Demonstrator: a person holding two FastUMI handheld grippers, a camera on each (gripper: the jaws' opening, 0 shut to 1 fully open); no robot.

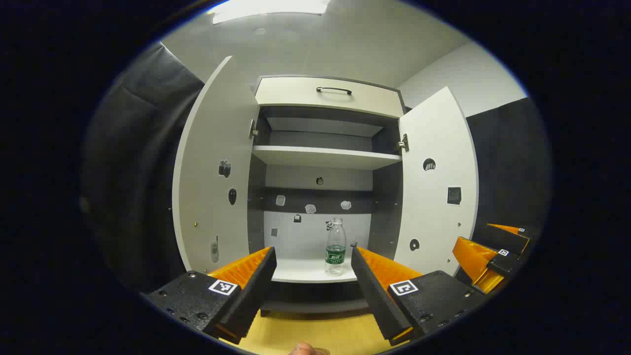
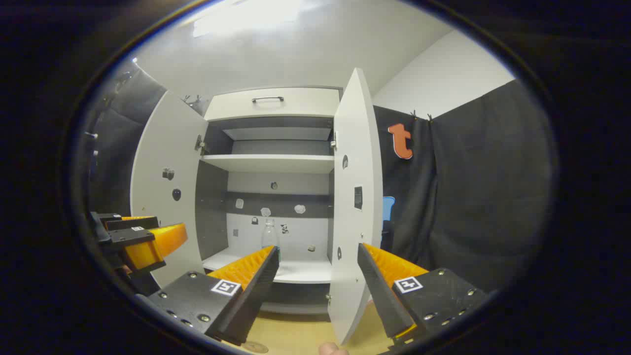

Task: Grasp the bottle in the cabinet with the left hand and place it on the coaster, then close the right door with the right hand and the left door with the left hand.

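Clear plastic bottle with a green label [image 1: 335,247] stands ungrasped in the white two-door cabinet [image 1: 328,158], doors open, as left gripper [image 1: 312,268] and right gripper [image 2: 318,268] gape empty.

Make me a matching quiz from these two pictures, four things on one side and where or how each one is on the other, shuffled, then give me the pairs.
Things
1. bottle
2. drawer
3. right door
4. left tongs

Place or state
A. shut, at the top of the cabinet
B. swung open
C. upright on the bottom shelf
D. open, short of the cabinet, facing the bottle

Pairs: 1-C, 2-A, 3-B, 4-D
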